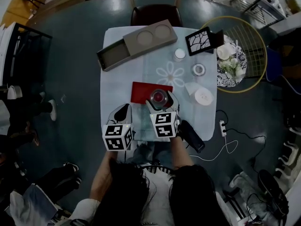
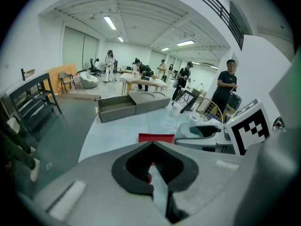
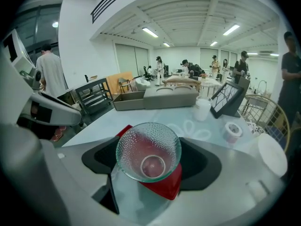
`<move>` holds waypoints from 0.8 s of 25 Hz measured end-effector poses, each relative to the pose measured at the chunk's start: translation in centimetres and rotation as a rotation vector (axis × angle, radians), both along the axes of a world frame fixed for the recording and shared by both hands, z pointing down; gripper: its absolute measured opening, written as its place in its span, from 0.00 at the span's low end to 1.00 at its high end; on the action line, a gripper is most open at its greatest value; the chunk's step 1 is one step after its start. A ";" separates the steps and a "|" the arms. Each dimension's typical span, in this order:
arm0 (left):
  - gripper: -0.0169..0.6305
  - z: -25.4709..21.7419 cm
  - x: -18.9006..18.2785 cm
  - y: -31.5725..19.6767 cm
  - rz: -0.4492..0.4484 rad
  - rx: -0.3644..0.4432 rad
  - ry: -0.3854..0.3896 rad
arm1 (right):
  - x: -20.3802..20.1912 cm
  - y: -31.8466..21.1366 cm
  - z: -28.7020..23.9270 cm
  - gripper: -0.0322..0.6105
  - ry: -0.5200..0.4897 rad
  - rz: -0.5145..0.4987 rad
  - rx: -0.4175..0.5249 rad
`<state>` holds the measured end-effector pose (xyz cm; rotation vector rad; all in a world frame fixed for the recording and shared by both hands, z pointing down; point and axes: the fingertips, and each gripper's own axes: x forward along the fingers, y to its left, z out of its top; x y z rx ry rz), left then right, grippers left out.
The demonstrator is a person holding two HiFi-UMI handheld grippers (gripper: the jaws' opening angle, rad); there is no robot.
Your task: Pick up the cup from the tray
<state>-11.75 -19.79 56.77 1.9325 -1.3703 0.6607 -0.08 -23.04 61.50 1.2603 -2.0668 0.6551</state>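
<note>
Left gripper (image 1: 123, 112) hangs over the near left edge of the table (image 1: 117, 74), its jaws pressed together with nothing between them (only a sliver of red and the pale cloth show through the hollow of its pads in the left gripper view). Its marker cube (image 1: 117, 136) sits close to the person's body.

Just right of it lies the red tray (image 1: 142, 91), flat on the cloth near the table's front edge. The cup (image 3: 148, 150), a clear dimpled glass with its mouth open upward, is over the tray's near right part. The right gripper (image 1: 160, 100) pinches it, one dark pad on either side of the bowl. Whether the cup's base touches the tray I cannot tell.

Farther back on the table a long grey box (image 1: 138, 44) with two round hollows lies at a slant. To its right stand a small white jar (image 1: 179, 54) and a black framed picture (image 1: 202, 40), with a roll of tape (image 1: 199, 69) nearer the middle and a white roll (image 1: 202, 96) at the right edge. Beyond the table's right side is a gold wire basket (image 1: 256, 55).
</note>
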 end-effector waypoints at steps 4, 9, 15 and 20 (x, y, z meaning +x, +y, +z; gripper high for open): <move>0.03 -0.2 -0.2 0.3 -0.009 0.001 -0.006 | 0.0 0.2 -0.9 0.68 -0.015 0.007 0.013; 0.03 -0.5 0.2 0.8 -0.007 0.007 0.004 | 0.0 0.6 -2.2 0.68 -0.006 -0.011 0.036; 0.03 -1.1 1.1 1.4 -0.017 0.018 0.036 | 1.0 2.1 -2.8 0.68 0.000 0.005 0.040; 0.03 -1.3 2.5 2.0 0.041 0.037 0.037 | 2.2 4.0 -3.2 0.68 0.031 0.021 0.045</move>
